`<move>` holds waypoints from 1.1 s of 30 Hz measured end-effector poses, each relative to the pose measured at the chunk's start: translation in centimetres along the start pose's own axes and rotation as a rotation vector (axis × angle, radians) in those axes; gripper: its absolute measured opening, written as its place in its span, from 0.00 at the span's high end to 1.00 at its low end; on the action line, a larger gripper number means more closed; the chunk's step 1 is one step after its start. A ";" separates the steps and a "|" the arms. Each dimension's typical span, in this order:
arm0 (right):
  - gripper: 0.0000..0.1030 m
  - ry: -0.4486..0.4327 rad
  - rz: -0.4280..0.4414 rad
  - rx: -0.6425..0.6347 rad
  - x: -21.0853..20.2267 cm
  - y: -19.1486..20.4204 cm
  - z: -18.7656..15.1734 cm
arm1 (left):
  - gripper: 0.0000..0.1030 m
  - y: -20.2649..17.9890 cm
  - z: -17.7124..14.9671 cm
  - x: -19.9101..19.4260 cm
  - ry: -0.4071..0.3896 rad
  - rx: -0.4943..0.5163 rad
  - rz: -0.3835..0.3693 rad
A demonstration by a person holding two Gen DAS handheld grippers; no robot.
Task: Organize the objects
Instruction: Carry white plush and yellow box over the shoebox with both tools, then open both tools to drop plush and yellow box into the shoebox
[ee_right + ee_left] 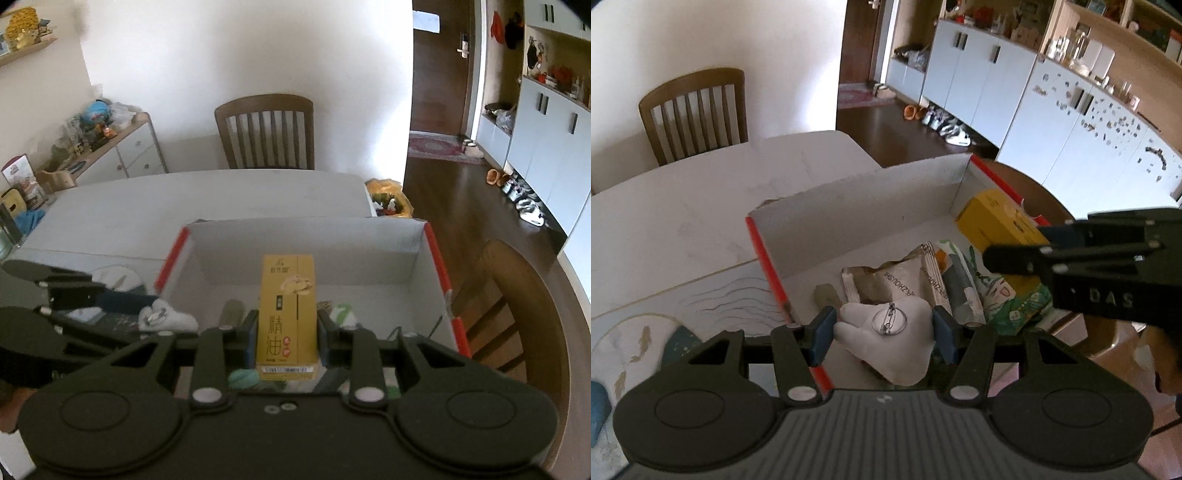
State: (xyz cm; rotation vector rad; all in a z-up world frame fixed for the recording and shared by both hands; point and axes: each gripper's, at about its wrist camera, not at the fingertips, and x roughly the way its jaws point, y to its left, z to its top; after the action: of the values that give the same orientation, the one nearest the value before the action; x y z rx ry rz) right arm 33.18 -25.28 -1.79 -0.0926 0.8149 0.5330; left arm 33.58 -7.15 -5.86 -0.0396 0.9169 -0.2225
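My left gripper [884, 332] is shut on a white tooth-shaped plush [894, 350] with a round pin badge on its back. It hangs over the near left corner of an open white box with red edges [849, 218]. Snack packets [905, 284] and a green patterned pouch [1004, 306] lie in the box. My right gripper [288, 332] is shut on an upright yellow carton [288, 317] above the box floor [306, 251]. In the left wrist view the right gripper [1015, 243] comes in from the right with the carton [993, 218]. The right wrist view shows the left gripper [147, 314] and the plush [166, 317] at the left.
The box stands on a white table [701, 206] with a fish-pattern mat [646, 332] at its near left. One wooden chair [266, 133] stands at the far side and another [509, 302] to the right. White cabinets [1034, 110] line the wall past a dark wooden floor.
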 end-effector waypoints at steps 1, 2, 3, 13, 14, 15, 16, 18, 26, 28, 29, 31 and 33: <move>0.72 0.002 -0.002 0.003 0.5 -0.4 0.2 | 0.46 -0.1 0.1 0.5 0.006 0.004 0.012; 0.72 0.008 -0.004 0.004 1.1 -0.8 0.4 | 0.46 -0.2 0.2 1.0 0.016 0.004 0.021; 0.72 0.014 0.000 0.005 1.5 -1.1 0.5 | 0.46 -0.3 0.3 1.4 0.023 0.004 0.024; 0.72 0.089 -0.025 0.008 5.2 -3.4 -0.2 | 0.46 -1.3 0.6 5.3 0.104 0.002 0.034; 0.72 0.096 -0.022 0.010 5.2 -3.5 -0.5 | 0.46 -1.7 0.6 5.5 0.108 0.009 0.025; 0.72 0.101 -0.019 0.012 5.1 -3.6 -0.7 | 0.46 -2.0 0.6 5.6 0.112 0.016 0.020; 0.72 0.105 -0.018 0.012 5.1 -3.7 -0.9 | 0.46 -2.3 0.5 5.8 0.116 0.022 0.021; 0.72 0.114 -0.025 0.012 5.2 -3.9 -1.3 | 0.46 -2.5 0.5 6.4 0.122 0.026 0.030; 0.70 0.132 -0.024 0.013 5.5 -4.4 -1.9 | 0.45 -2.8 0.6 8.4 0.159 0.052 0.067; 0.68 0.128 -0.025 0.016 5.4 -4.5 -1.9 | 0.45 -3.0 0.6 8.7 0.183 0.068 0.058; 0.67 0.126 -0.024 0.020 5.2 -4.5 -1.9 | 0.44 -3.0 0.7 8.8 0.195 0.073 0.057; 0.65 0.128 -0.024 0.019 5.1 -4.5 -1.8 | 0.44 -2.9 0.6 9.0 0.217 0.070 0.052; 0.64 0.128 -0.026 0.012 4.9 -4.3 -1.8 | 0.44 -2.7 0.5 9.3 0.240 0.059 0.045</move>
State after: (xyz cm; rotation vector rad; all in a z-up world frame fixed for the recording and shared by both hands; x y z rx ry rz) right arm 36.85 -27.43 -7.02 -0.1276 0.9400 0.5011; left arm 38.95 -11.74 -12.53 0.0640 1.1486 -0.2153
